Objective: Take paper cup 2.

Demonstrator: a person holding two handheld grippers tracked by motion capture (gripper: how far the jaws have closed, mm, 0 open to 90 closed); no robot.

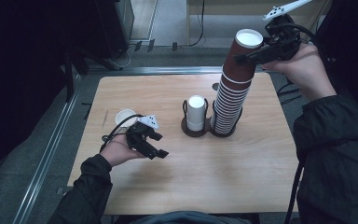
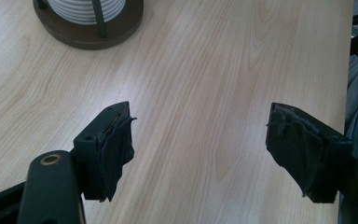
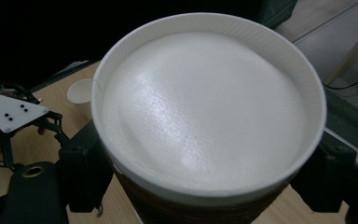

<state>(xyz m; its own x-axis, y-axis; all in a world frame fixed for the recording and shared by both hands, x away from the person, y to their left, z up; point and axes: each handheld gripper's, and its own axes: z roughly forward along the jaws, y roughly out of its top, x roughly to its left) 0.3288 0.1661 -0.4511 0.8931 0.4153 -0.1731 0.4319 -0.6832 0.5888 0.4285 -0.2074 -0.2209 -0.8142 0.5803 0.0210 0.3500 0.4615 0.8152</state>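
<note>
A tall stack of upturned brown paper cups stands in the right ring of a dark two-ring holder. My right gripper is shut on the top brown cup, a jaw pressed against each side, and that cup sits slightly tilted on the stack. Its white bottom faces the right gripper view. A short stack of white cups fills the left ring. My left gripper hovers open over bare wood at the left and holds nothing.
A single white cup stands upright on the table behind the left hand, also visible as the white cup. The holder's base lies ahead of the left jaws. Dark floor and cables lie beyond the far edge.
</note>
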